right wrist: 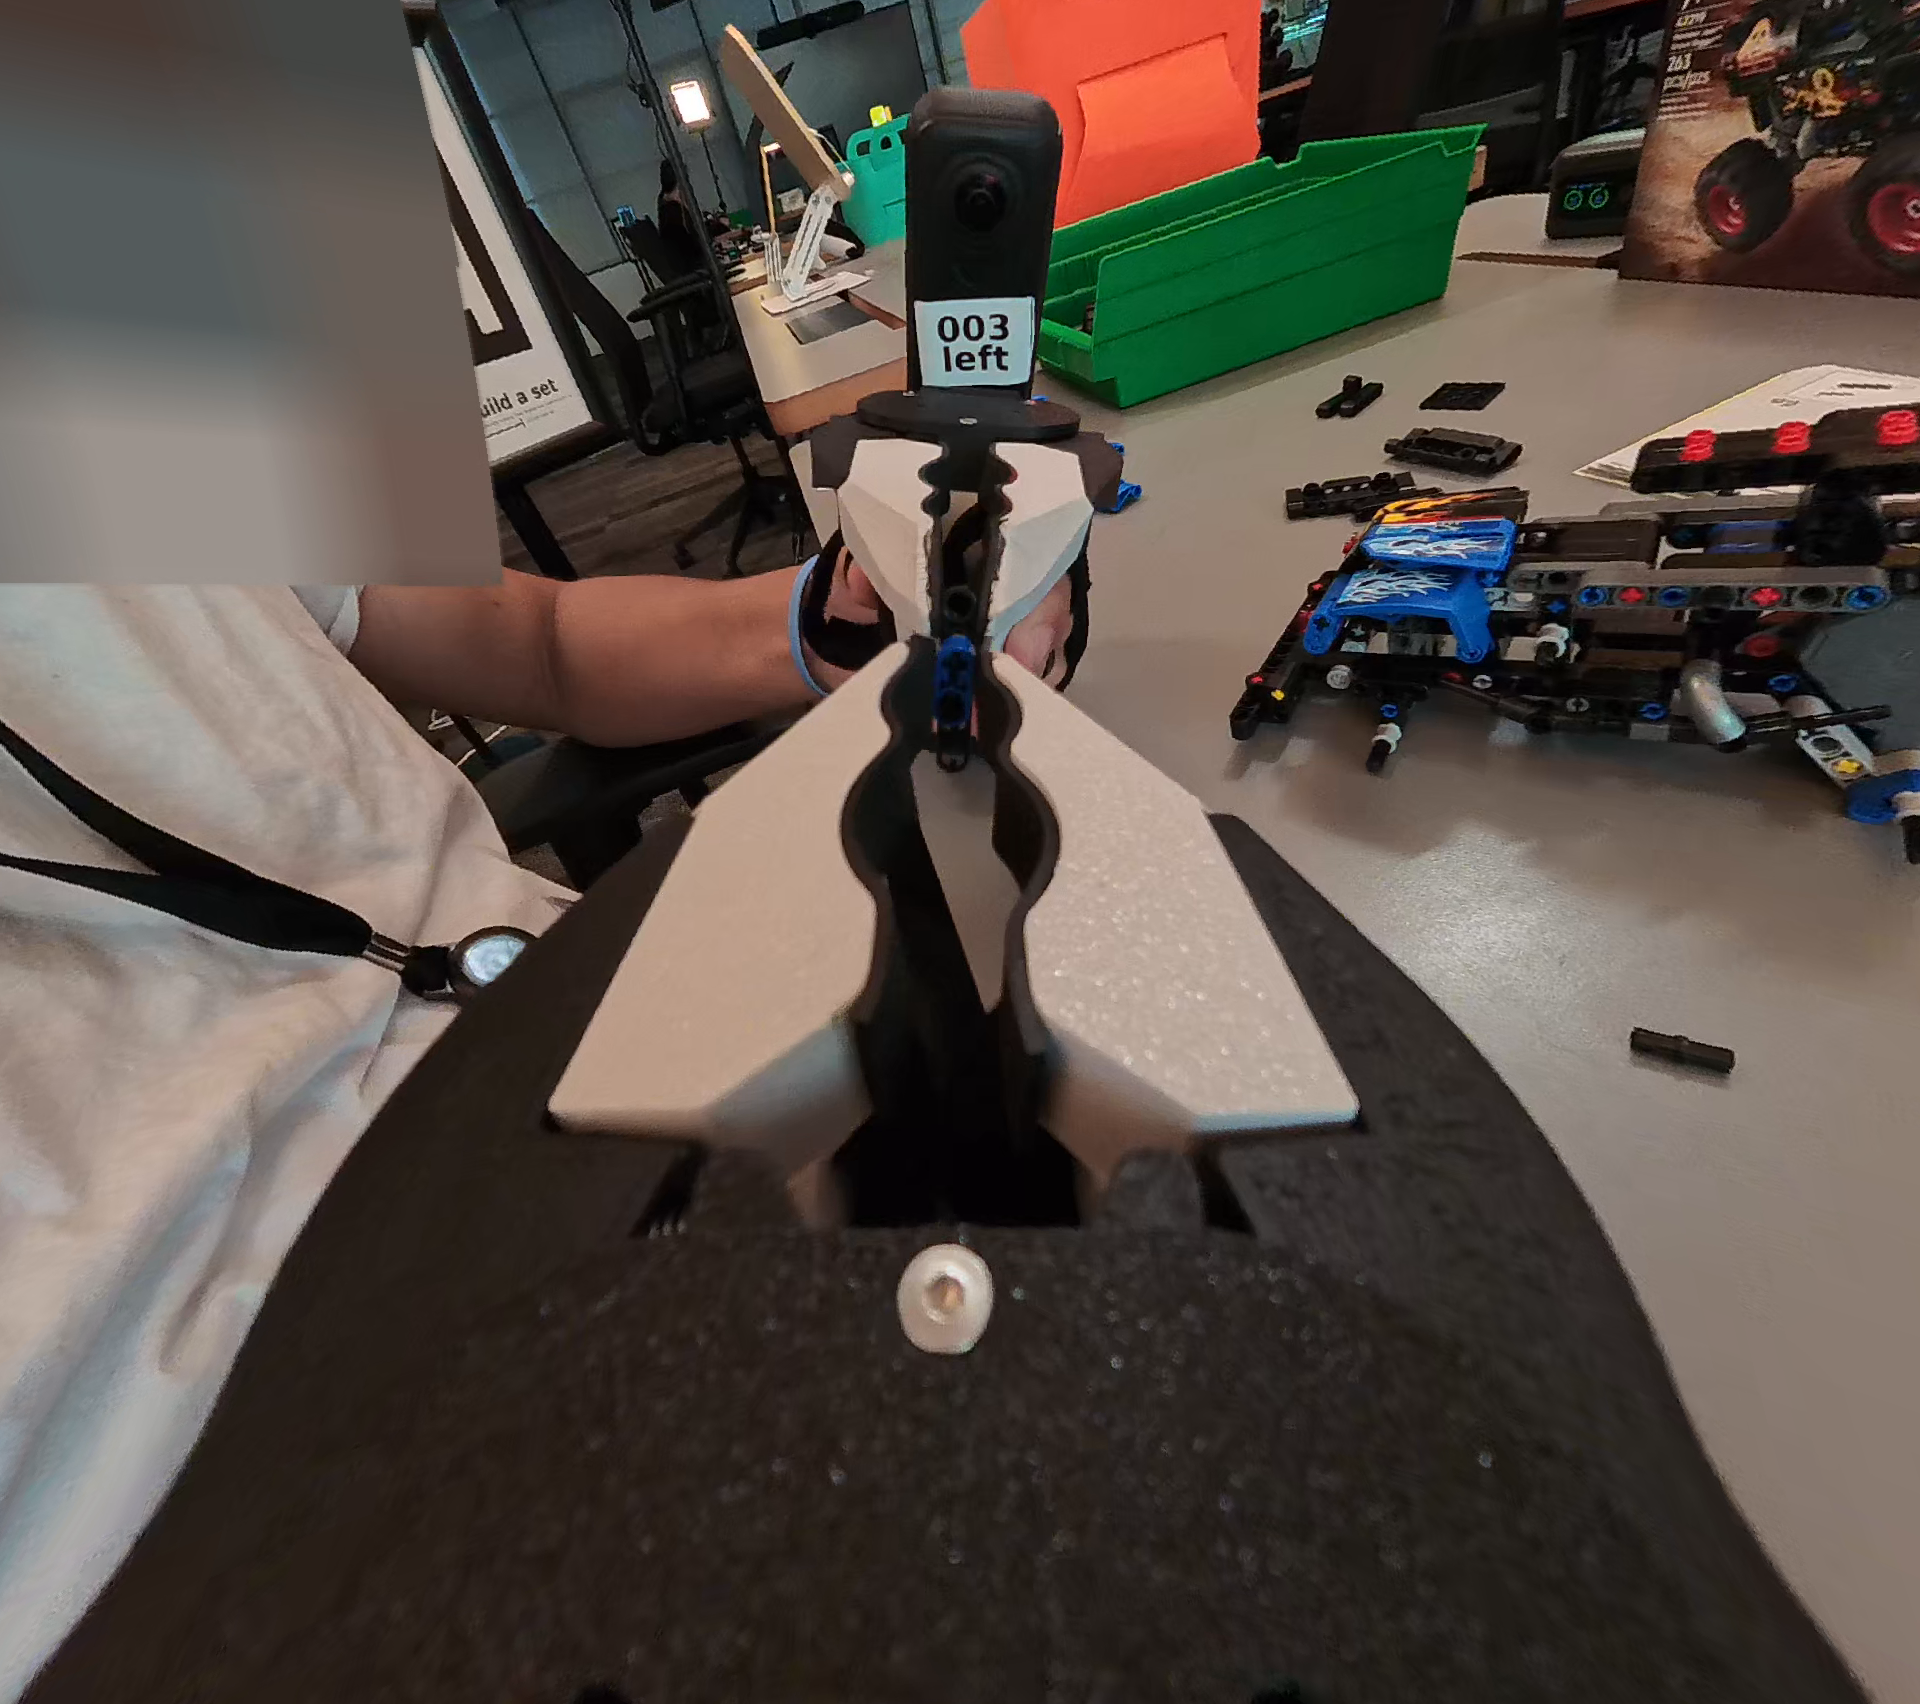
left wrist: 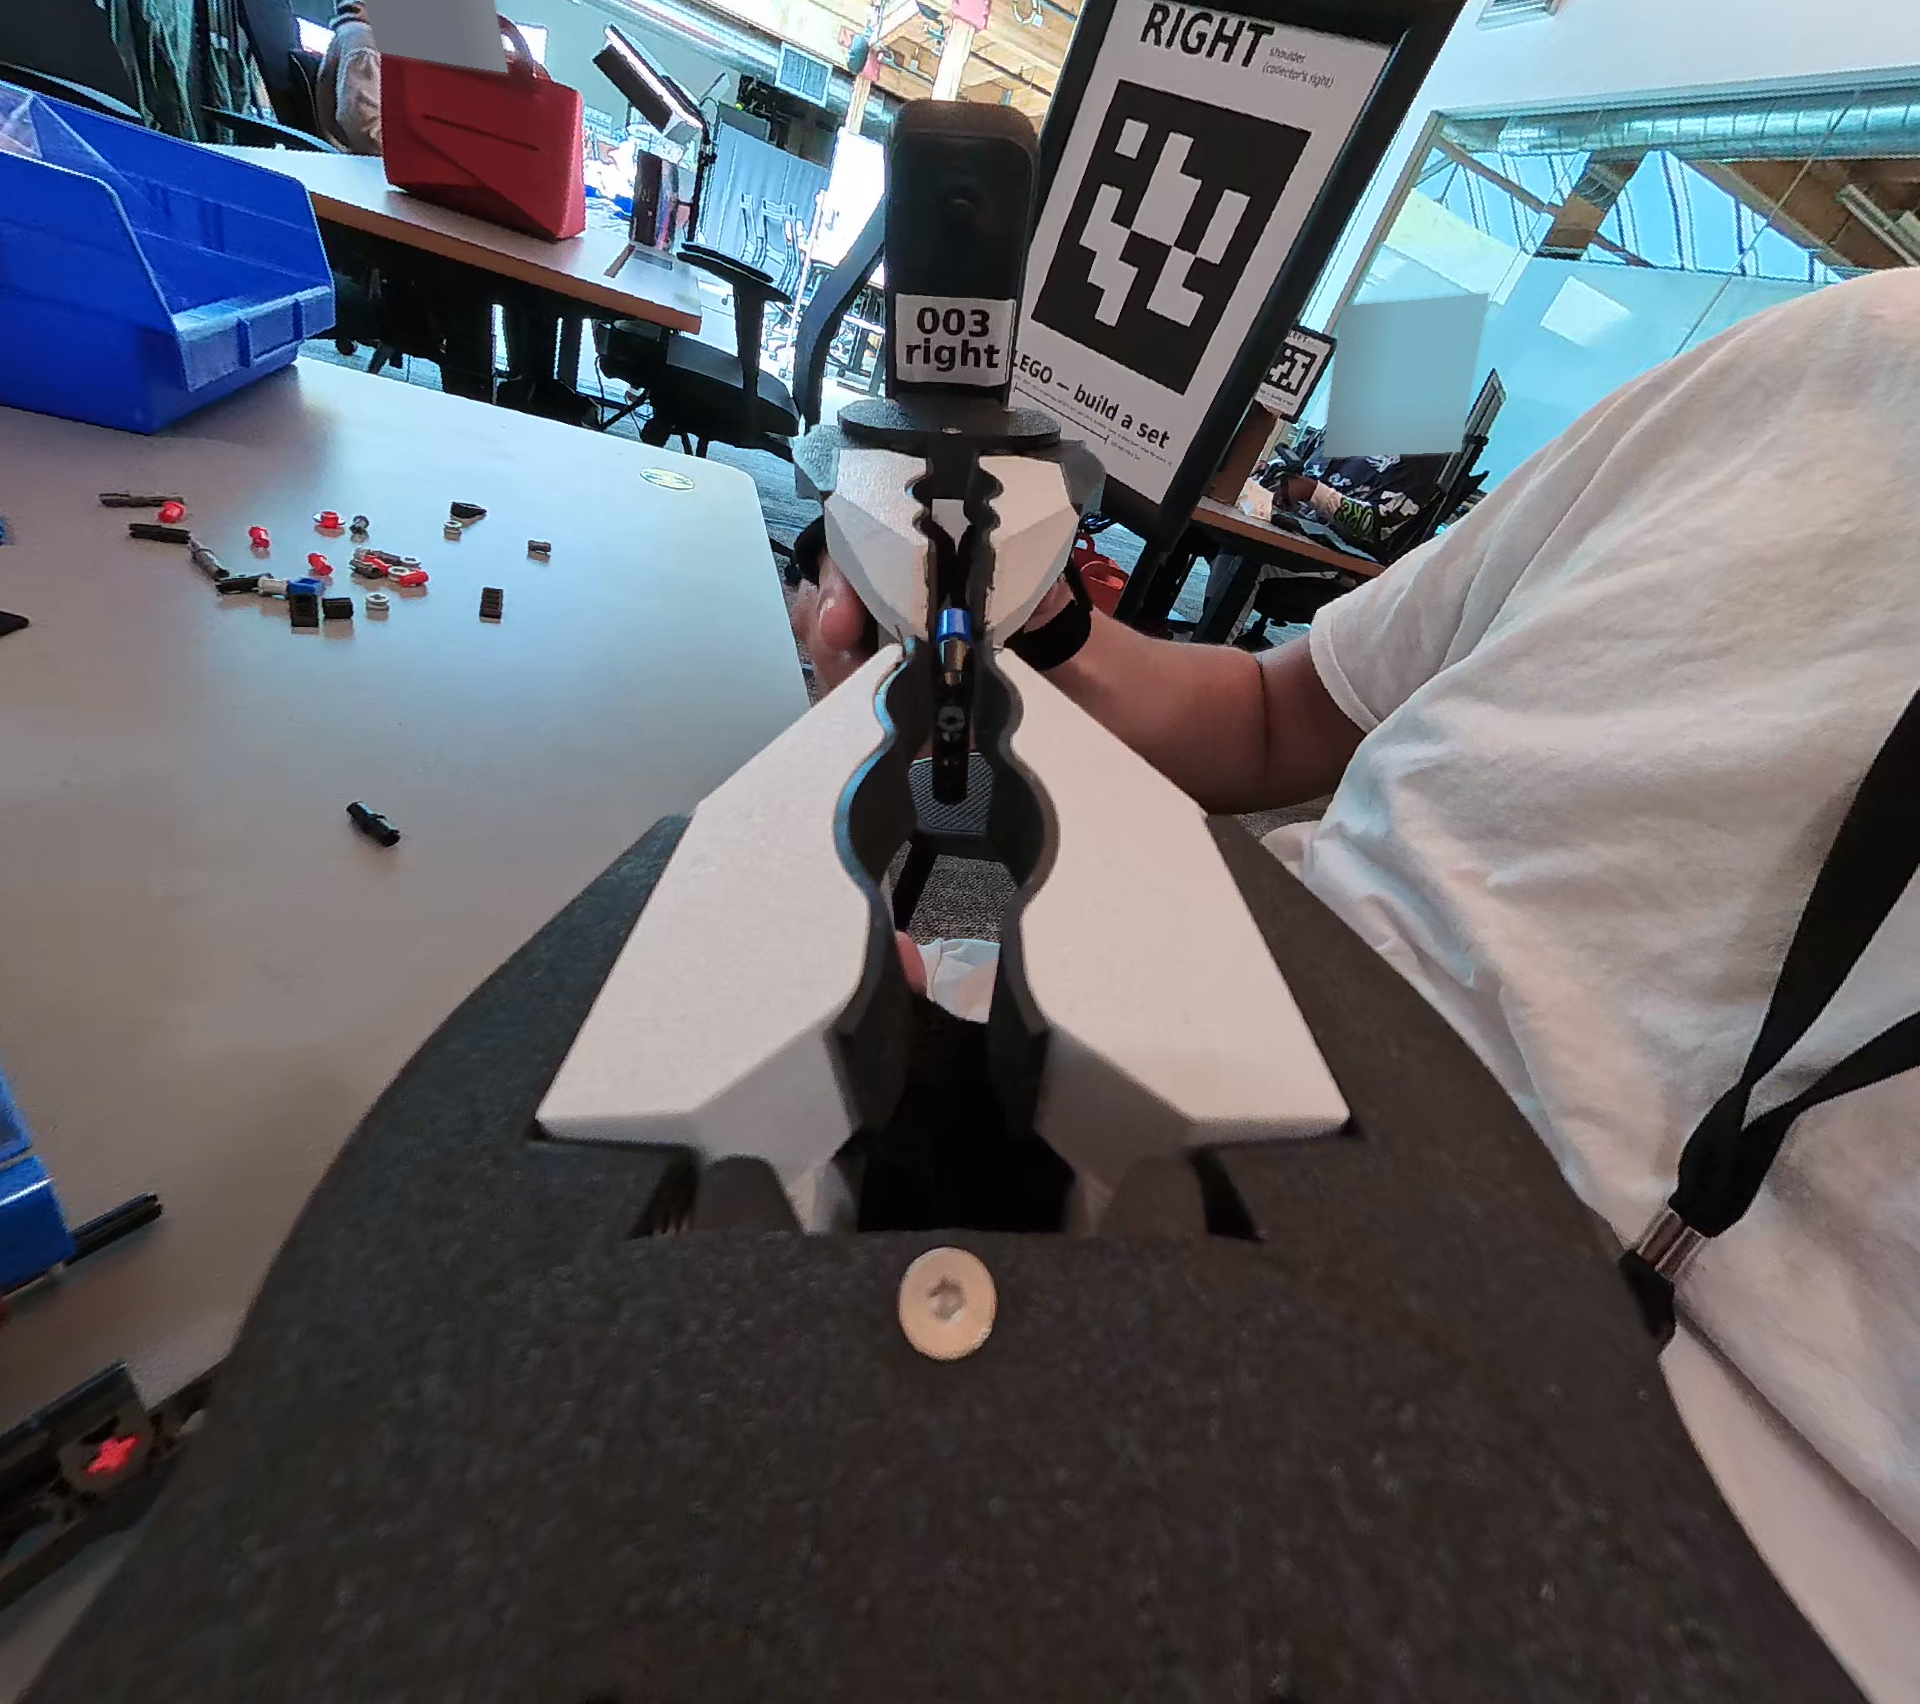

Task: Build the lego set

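While the left wrist view looks along the left claw (left wrist: pixel 940 719), its tips pinch a thin black piece (left wrist: pixel 948 745), and the right claw (left wrist: pixel 951 605) facing it holds a small blue pin (left wrist: pixel 951 628) against that piece. From the right wrist view, the right claw (right wrist: pixel 954 667) is closed on the blue pin (right wrist: pixel 954 667); the half-built truck (right wrist: pixel 1590 626) waits on the surface (right wrist: pixel 1455 979). The step looks like joining two small parts in the air, though I cannot tell if they have clicked. Next comes a straight, gentle push.

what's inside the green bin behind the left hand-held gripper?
Only the green bin's inner walls and dividers show in the right wrist view. The near wall and the left hand-held gripper cover the floor, so any contents are hidden.
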`<action>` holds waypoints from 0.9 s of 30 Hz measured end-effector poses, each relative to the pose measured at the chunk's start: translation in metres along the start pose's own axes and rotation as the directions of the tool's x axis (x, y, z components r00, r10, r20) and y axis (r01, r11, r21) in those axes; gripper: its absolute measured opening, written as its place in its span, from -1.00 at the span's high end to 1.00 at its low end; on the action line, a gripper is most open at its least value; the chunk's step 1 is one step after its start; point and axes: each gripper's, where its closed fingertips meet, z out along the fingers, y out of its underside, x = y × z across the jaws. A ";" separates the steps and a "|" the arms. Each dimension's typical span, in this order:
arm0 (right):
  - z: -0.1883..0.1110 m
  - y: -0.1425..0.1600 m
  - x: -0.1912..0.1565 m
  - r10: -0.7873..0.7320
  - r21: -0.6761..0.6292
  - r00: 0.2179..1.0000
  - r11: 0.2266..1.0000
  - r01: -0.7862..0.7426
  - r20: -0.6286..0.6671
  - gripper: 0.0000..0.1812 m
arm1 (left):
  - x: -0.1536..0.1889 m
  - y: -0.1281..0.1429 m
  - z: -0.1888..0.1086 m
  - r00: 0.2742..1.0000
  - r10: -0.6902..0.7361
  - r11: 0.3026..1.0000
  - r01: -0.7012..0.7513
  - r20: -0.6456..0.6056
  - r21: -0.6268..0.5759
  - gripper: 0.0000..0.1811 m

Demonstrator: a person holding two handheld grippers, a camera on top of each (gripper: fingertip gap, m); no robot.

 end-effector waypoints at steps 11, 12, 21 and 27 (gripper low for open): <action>0.002 -0.002 0.001 0.052 0.055 0.998 0.997 -0.053 0.022 0.93 | 0.000 -0.005 0.000 1.000 0.003 0.999 -0.003 0.005 0.043 0.95; 0.003 -0.002 0.001 0.056 0.057 0.998 0.997 -0.057 0.024 0.93 | 0.000 -0.005 0.001 1.000 0.002 0.999 -0.003 0.003 0.043 0.94; 0.004 -0.010 0.006 0.086 0.094 0.996 0.992 -0.087 0.016 0.93 | -0.004 -0.012 0.000 1.000 0.005 0.996 -0.008 0.031 0.092 0.94; 0.006 -0.020 0.009 0.107 0.144 0.994 0.984 -0.108 0.013 0.93 | -0.007 -0.011 -0.007 0.999 0.009 0.997 -0.012 0.039 0.075 0.90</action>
